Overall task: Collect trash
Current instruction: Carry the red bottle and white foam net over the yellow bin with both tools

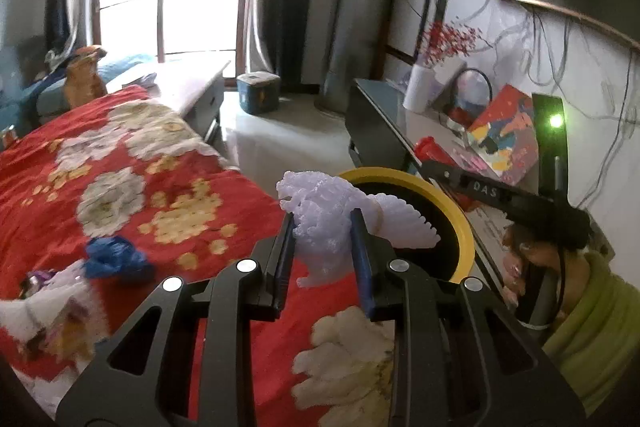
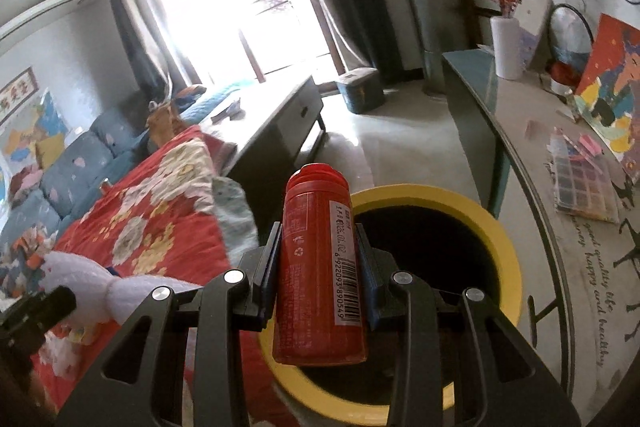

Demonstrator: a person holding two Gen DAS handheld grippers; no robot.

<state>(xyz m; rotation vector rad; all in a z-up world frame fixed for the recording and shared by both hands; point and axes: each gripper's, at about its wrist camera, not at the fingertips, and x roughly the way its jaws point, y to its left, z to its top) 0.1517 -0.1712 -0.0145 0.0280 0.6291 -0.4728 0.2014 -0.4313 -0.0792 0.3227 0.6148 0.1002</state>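
Observation:
My left gripper (image 1: 323,227) is shut on a white foam net sleeve (image 1: 320,223), which hangs at the near rim of a yellow-rimmed bin (image 1: 466,239). My right gripper (image 2: 318,239) is shut on a red bottle (image 2: 320,267) with a barcode label, held over the near rim of the same bin (image 2: 508,251). Inside, the bin is dark. On the red floral blanket (image 1: 120,155) lie a crumpled blue wrapper (image 1: 114,257) and white paper scraps (image 1: 44,307). The right hand and its gripper body (image 1: 520,203) show beyond the bin in the left wrist view.
The bin stands between the blanket-covered bed and a long side table (image 2: 520,155) with a white vase (image 2: 507,47), a paint palette (image 2: 584,183) and a painting. A low coffee table (image 2: 276,115), a blue sofa (image 2: 80,167) and a teal box (image 2: 360,89) lie farther off.

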